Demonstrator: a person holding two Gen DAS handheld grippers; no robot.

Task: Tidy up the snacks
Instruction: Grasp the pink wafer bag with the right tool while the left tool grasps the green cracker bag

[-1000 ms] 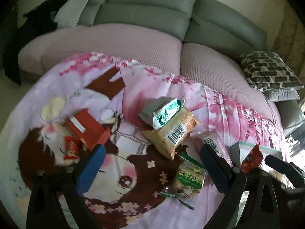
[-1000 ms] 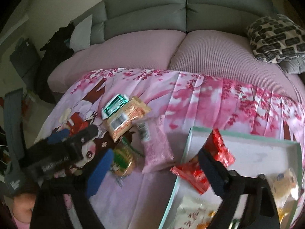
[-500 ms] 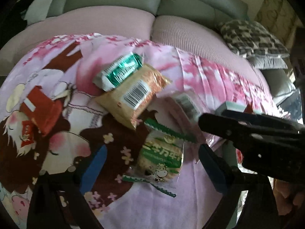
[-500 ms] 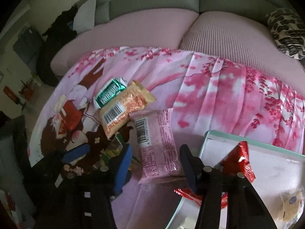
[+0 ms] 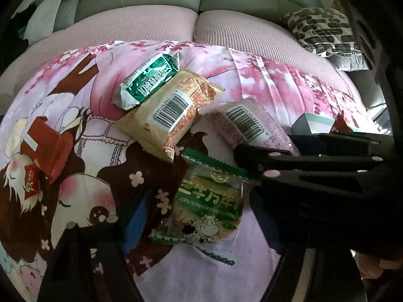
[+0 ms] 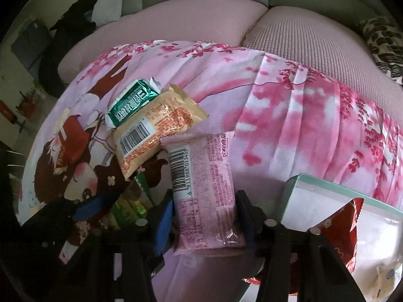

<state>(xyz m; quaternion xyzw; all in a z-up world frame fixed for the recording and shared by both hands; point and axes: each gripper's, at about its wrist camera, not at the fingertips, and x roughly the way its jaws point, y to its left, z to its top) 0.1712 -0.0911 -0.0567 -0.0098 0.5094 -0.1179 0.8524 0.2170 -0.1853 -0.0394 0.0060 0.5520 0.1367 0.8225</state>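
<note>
In the left wrist view, the left gripper (image 5: 199, 222) hung over the clear, green-edged plastic snack packet with a cartoon cow (image 5: 209, 209), which lay between its half-wide, closing jaws; the pads did not yet press it. The right tool crossed just to its right.

In the right wrist view, the right gripper (image 6: 204, 216) had its narrow jaws closing on the flat pink plastic snack packet with a barcode (image 6: 204, 193), and both pads seemed to touch its edges. The pale green-rimmed white box (image 6: 327, 191) stood just to the right. To do this step well, each tool should probably squeeze gently, lift straight, and avoid the other tool.
</note>
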